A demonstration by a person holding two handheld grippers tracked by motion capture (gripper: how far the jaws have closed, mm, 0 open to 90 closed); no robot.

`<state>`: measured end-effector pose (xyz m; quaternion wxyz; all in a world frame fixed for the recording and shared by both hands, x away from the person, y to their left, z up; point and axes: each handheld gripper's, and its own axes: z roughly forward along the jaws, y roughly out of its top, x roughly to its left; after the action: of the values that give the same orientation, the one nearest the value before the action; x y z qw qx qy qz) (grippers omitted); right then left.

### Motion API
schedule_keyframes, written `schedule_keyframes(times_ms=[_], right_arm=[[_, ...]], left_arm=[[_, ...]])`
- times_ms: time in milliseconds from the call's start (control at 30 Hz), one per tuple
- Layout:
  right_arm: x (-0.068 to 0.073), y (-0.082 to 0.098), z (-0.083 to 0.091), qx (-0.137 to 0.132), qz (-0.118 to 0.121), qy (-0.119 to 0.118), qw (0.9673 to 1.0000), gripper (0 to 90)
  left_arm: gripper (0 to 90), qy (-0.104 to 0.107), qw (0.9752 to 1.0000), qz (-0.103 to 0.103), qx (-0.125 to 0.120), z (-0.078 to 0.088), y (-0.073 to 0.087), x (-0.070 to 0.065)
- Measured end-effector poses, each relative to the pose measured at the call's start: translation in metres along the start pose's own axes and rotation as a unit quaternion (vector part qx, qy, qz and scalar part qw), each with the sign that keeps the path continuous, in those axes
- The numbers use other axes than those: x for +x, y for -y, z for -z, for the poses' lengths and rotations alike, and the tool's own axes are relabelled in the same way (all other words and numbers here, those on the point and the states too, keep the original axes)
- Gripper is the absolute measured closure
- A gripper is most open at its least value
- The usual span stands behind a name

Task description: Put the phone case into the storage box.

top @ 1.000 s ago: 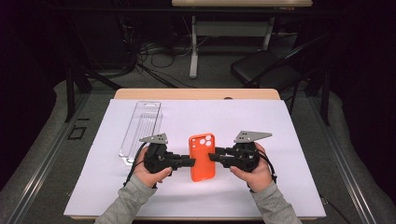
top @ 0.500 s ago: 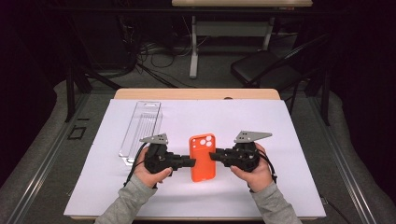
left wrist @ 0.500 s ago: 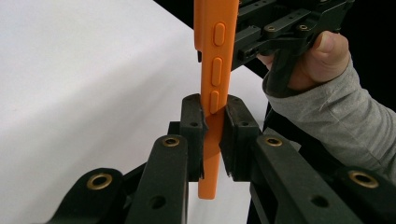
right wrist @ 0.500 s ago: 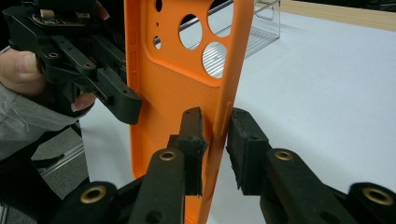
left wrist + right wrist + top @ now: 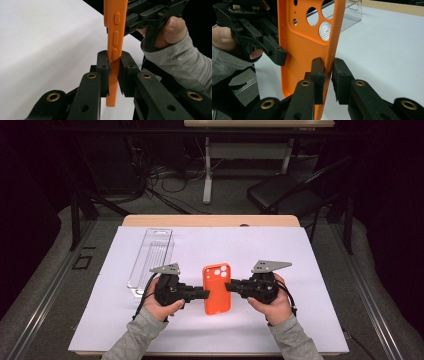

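Now I grip the orange phone case [image 5: 217, 289] by both long edges — left gripper [image 5: 204, 294] clamped, right gripper [image 5: 231, 286] just closing on it — with bare white sheet [image 5: 310, 320] all round.

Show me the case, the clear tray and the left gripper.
case [image 5: 217, 292], high view, middle of its back.
clear tray [image 5: 152, 252], high view, its ribbed middle.
left gripper [image 5: 115, 63], left gripper view, between its fingers, which clamp the case's edge.
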<state>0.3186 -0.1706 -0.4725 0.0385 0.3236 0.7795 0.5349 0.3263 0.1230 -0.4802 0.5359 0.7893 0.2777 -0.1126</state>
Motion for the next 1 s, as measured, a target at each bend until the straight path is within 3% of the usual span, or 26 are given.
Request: schedule_keyframes(times_ms=[1000], right_arm=[[-0.0034,0.0007,0.0017,-0.006,-0.010,-0.014,0.9998,82.7]], left_arm=[[80.3,-0.001,1.0000,-0.002,0.001,-0.0002,-0.0001,-0.0007]])
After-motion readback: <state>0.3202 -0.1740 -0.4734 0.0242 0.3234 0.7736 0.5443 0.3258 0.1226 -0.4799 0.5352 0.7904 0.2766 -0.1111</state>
